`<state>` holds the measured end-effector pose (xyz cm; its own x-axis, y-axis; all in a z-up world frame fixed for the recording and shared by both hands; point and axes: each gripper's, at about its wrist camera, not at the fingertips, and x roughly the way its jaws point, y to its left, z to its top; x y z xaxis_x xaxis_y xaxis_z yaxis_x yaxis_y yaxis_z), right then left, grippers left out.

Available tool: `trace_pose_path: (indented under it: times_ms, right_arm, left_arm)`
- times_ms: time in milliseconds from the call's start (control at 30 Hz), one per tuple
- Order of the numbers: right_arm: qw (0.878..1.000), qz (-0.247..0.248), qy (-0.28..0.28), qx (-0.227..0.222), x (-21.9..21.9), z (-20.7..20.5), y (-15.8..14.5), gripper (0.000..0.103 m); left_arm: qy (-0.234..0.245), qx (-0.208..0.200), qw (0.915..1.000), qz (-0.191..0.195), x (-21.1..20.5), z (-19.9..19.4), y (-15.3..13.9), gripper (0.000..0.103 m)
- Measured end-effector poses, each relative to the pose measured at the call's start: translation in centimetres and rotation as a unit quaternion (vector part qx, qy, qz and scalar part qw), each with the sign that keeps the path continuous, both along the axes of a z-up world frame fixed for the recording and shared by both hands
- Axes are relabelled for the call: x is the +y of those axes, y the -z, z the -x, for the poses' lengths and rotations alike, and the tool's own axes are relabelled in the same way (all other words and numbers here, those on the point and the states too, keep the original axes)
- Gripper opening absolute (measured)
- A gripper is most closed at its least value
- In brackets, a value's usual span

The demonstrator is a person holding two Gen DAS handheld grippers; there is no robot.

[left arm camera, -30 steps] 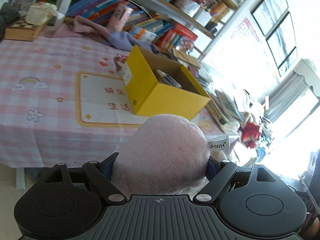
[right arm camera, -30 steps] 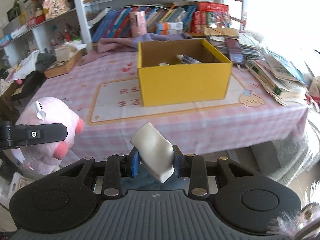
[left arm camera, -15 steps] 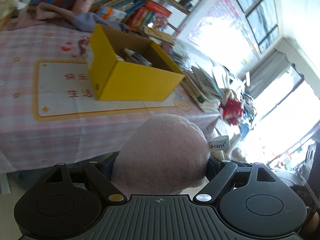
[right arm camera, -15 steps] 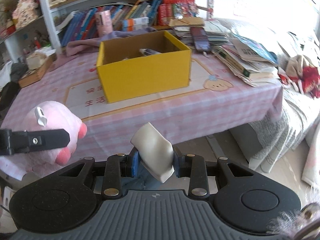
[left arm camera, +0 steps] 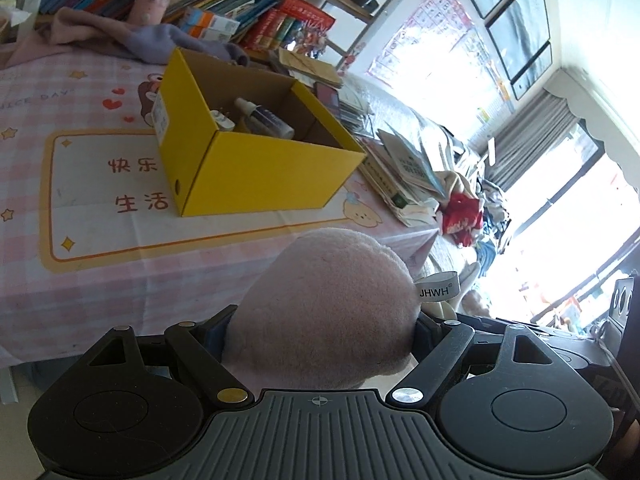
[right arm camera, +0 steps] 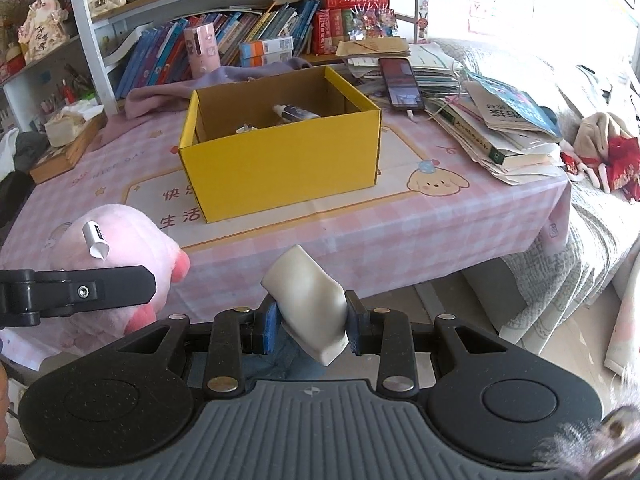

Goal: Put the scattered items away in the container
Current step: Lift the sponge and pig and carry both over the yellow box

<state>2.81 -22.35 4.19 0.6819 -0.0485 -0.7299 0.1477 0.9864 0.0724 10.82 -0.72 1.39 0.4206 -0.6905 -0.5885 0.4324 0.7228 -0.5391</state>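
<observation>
Pink plush toy [left arm camera: 328, 312] and white tube [right arm camera: 310, 304] held short of open yellow box [right arm camera: 280, 152].

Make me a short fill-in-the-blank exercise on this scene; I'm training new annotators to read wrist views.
1. The left gripper is shut on a round pink ____ toy.
2. The right gripper clamps a soft ____ tube.
3. The open cardboard box on the table is ____ outside.
4. A small bottle lies ____ the box.

Missing words: plush; white; yellow; inside
</observation>
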Motion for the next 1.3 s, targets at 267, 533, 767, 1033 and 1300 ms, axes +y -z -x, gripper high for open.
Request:
trace_pose_path:
  times_ms: [267,533,767,1033,1300]
  right_arm:
    - [1.000,-0.002,-0.013,-0.013,-0.8,-2.8,-0.1,0.031]
    - [0.999,-0.016,-0.032,-0.039,-2.9,-7.6,-0.5,0.030]
    - [0.995,-0.005,-0.074,-0.067,-5.7,-12.5,-1.6,0.031]
    - [0.989,-0.020,-0.109,-0.099,-10.4,-18.8,-3.2,0.031]
    - [0.978,-0.030,-0.180,-0.097,-12.2,-26.5,-3.4,0.031]
  left_arm:
    - [-0.001,-0.029,0.9995,-0.009,-1.0,-1.9,-0.8,0.085]
    - [-0.019,-0.112,0.9925,-0.046,-2.6,-4.1,-3.4,0.085]
    - [-0.038,-0.157,0.9833,-0.084,-6.0,-8.0,-5.1,0.085]
    - [-0.054,-0.192,0.9656,-0.166,-11.3,-13.2,-5.4,0.085]
    - [-0.065,-0.171,0.9517,-0.246,-15.1,-18.0,-2.6,0.085]
